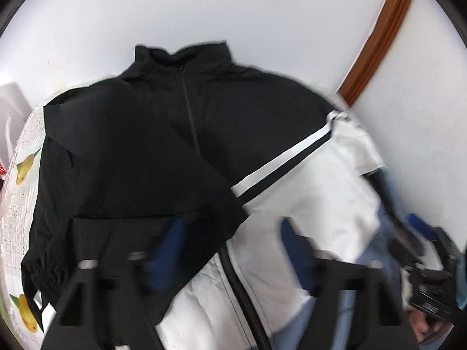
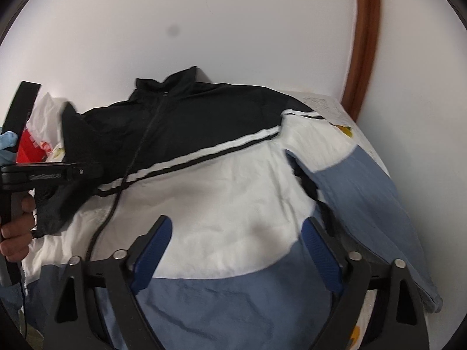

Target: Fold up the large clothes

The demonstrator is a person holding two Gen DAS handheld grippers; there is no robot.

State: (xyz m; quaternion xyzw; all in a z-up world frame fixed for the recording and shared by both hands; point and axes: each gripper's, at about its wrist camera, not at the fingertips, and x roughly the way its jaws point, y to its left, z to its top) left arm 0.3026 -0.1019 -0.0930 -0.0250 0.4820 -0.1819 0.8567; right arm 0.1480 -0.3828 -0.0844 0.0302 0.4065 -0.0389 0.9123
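A black, white and blue zip jacket (image 1: pixel 221 110) lies front up on a table, collar toward the wall; it also shows in the right wrist view (image 2: pixel 221 180). Its black left sleeve (image 1: pixel 122 175) is folded across the chest. My left gripper (image 1: pixel 230 242) is open above the sleeve cuff and the white panel. It shows from the side in the right wrist view (image 2: pixel 52 172), at the left over the folded sleeve. My right gripper (image 2: pixel 236 242) is open and empty above the white and blue front. The blue right sleeve (image 2: pixel 364 204) lies out to the right.
The table has a white cloth (image 1: pixel 20 204) printed with yellow fruit. A white wall is behind, with a brown wooden door frame (image 2: pixel 362 43) at right. A white and red bag (image 2: pixel 38 134) sits at the table's left end.
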